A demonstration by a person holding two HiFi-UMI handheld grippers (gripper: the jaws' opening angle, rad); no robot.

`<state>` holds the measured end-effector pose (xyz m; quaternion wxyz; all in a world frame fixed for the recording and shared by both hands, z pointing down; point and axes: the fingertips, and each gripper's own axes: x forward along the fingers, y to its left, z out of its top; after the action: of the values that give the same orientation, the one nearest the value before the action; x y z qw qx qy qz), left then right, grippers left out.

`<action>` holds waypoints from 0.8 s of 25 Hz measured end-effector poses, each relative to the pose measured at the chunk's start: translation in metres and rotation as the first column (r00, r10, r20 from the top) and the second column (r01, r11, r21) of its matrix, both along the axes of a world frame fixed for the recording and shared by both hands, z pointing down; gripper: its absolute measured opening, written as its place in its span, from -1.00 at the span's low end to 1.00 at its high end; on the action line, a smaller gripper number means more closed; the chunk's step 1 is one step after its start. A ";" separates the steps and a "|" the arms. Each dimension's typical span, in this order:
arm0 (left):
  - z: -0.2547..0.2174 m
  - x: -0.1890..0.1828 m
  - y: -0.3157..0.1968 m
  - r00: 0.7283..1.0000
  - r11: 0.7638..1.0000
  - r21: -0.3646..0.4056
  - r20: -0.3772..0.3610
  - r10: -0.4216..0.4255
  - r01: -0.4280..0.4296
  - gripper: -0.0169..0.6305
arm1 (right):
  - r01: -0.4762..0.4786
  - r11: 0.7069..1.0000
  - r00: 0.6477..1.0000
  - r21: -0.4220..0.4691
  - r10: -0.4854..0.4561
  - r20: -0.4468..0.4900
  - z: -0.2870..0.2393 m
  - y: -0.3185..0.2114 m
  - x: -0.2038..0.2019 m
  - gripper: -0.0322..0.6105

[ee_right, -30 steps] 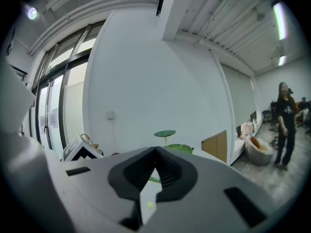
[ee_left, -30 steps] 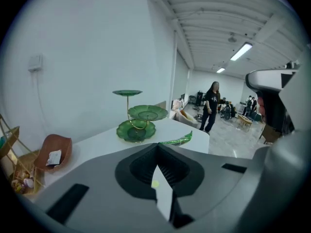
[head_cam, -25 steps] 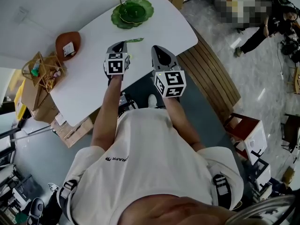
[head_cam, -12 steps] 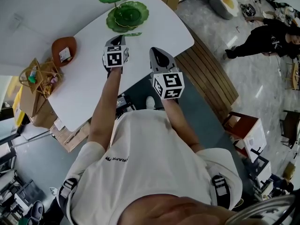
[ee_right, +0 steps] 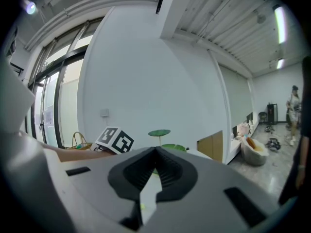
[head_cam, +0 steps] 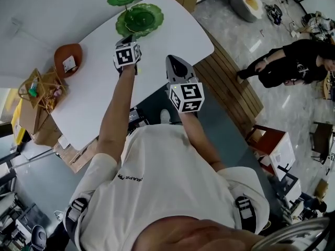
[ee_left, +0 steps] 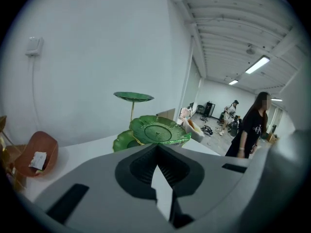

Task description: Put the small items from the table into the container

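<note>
A green leaf-shaped tiered stand (head_cam: 138, 19) stands at the far end of the white table (head_cam: 89, 98). My left gripper (head_cam: 125, 37) is reached out over the table, its tip just short of the stand's lower dish. The jaws are shut with nothing seen between them. In the left gripper view the left gripper (ee_left: 156, 148) points at the stand (ee_left: 158, 130). A brown bowl (head_cam: 68, 56) with a small white item (head_cam: 68, 63) sits on the table's left side. My right gripper (head_cam: 173, 60) hovers at the table's near edge, shut and empty, also in the right gripper view (ee_right: 155, 152).
A wicker basket (head_cam: 39, 90) with small things sits at the table's left end. Cardboard boxes (head_cam: 78, 145) lie under the table. A slatted wooden bench (head_cam: 230, 82) runs along the right. A person in black (head_cam: 293, 64) stands on the floor at the right.
My left gripper has moved forward over the table towards the green stand. The right gripper has kept its place. The person in black has shifted across the floor.
</note>
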<state>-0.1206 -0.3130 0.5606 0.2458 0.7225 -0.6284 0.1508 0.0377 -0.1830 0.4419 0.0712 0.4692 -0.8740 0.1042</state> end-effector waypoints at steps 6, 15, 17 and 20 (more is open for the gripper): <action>0.017 -0.003 -0.016 0.995 0.998 -0.035 -0.089 -0.047 0.044 -0.94 | 0.002 1.000 1.000 -0.002 -0.002 -0.001 0.000 -0.003 -0.002 -0.88; 0.028 -0.006 -0.033 0.983 0.992 -0.077 -0.143 -0.114 0.104 -0.93 | -0.022 1.000 1.000 -0.010 0.022 -0.006 0.002 -0.009 0.006 -0.88; 0.031 -0.004 -0.034 0.984 0.991 -0.082 -0.135 -0.116 0.106 -0.93 | -0.020 1.000 1.000 -0.013 0.020 -0.008 0.004 -0.009 0.005 -0.88; 0.034 0.002 -0.037 0.985 0.993 -0.084 -0.140 -0.099 0.088 -0.93 | -0.019 1.000 1.000 -0.014 0.019 -0.012 0.004 -0.010 0.004 -0.88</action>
<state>-0.1184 -0.3499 0.5943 0.3252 0.6909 -0.6361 0.1111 0.0418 -0.1932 0.4459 0.0786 0.4778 -0.8682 0.1084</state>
